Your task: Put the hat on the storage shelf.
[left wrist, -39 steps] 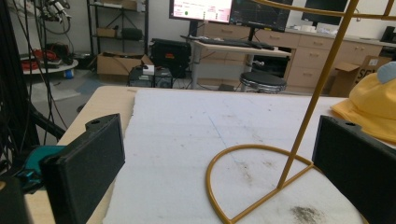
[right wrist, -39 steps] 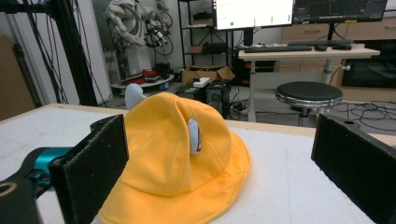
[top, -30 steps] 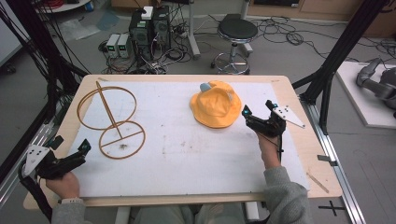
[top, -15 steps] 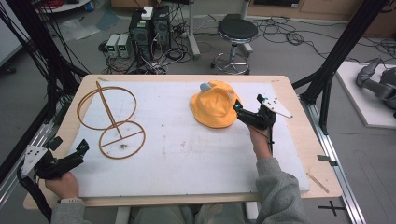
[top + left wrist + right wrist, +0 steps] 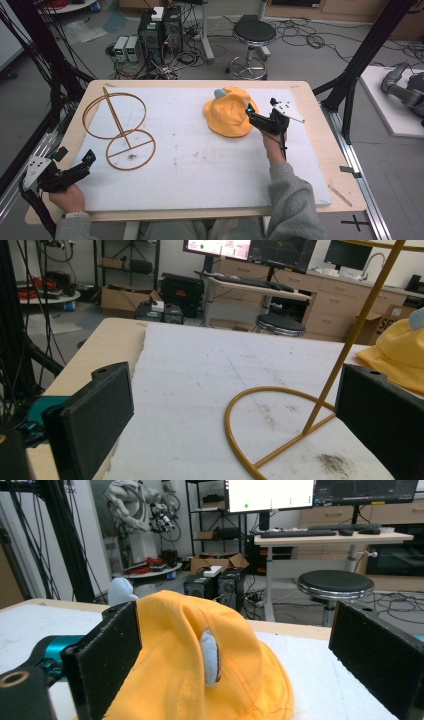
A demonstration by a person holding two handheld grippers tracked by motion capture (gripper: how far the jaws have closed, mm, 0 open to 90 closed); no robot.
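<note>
A yellow hat with a small grey-white patch lies on the white mat, right of centre toward the far edge. My right gripper is open at the hat's right brim; in the right gripper view the hat sits between the two spread jaws, its crown just ahead of them. A gold wire stand, two rings joined by a slanted rod, rests at the mat's left. My left gripper hovers open at the near left corner, short of the stand's base ring, with nothing between its jaws.
The white mat covers a wooden table. A thin wooden stick lies near the right front edge. Black frame posts stand at both sides. A stool and computer boxes sit beyond the far edge.
My right gripper has moved left and forward from beside the hat to its right brim. The left gripper and the wire stand have stayed put.
</note>
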